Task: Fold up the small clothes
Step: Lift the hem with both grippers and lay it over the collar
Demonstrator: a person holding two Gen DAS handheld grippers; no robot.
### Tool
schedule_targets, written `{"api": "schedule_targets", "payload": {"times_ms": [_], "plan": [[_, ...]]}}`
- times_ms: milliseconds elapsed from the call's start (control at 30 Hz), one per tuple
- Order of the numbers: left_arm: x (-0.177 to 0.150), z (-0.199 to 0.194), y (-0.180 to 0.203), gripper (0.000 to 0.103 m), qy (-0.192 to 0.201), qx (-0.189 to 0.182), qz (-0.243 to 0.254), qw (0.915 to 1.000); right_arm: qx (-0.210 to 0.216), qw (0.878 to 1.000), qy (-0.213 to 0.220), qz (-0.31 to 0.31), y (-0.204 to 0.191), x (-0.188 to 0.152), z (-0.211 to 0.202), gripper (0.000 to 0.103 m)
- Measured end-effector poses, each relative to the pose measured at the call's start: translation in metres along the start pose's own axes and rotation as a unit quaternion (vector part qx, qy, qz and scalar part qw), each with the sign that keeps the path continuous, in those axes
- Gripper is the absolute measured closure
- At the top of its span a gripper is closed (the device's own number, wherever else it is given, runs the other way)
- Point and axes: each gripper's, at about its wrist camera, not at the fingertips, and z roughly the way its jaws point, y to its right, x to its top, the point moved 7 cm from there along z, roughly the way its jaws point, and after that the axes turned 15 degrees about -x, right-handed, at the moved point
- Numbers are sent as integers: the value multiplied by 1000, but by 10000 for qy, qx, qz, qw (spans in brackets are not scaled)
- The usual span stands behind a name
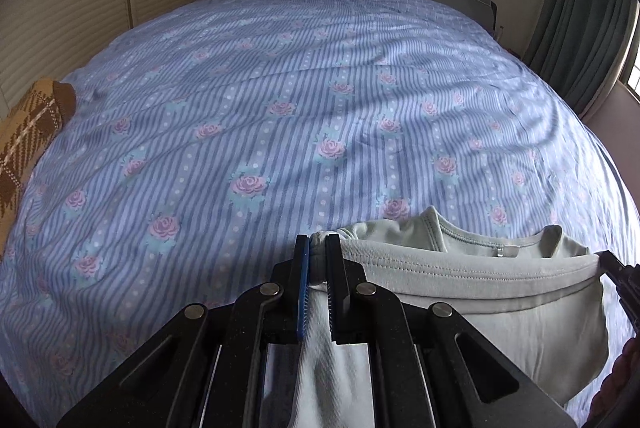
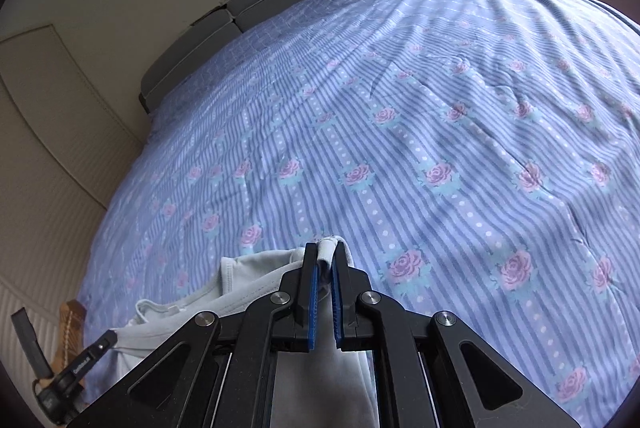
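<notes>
Above bed, pale shirt stretched sideways between tongs, neckline forward

left claw: black linkage, 4 silver rivets | right claw: blue ribbed pads

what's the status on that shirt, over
Left gripper and right gripper both shut on the pale green shirt. Shirt stretched between them above the floral bedspread. Nothing in the way ahead.
</notes>
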Motion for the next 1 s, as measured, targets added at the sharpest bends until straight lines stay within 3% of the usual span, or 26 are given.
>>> {"api": "schedule_targets", "payload": {"times_ms": [67,100,167,233,333,433,633,833,1000], "plan": [[-1,-1,1,87,-7,44,93,9999,-94,9999,-51,-76,-1,-1,7,95],[-2,-5,3,78,5,67,170,9998,-163,9998,-59,-118,-1,-2,7,92],[-3,-17,11,65,142,94,384,9991,-327,9991,70,-250,-2,-1,2,70],[-4,-32,25,55,320,99,656,9973,-393,9977,369,-419,-5,0,-14,62],[-10,-45,52,54,385,-146,1011,9940,-353,9927,702,-912,-22,-7,-36,62],[-22,-40,77,54,209,-485,1284,9903,-178,9850,794,-1524,-47,-23,-48,62],[-50,-10,97,54,-350,-832,1499,9846,112,9683,500,-2443,-86,-65,-41,62],[-49,15,89,54,-553,-818,1477,9841,-22,9582,100,-2860,-99,-92,-13,62],[-31,32,83,54,-618,-773,1472,9841,-223,9550,158,-2955,-109,-87,1,62]]}}
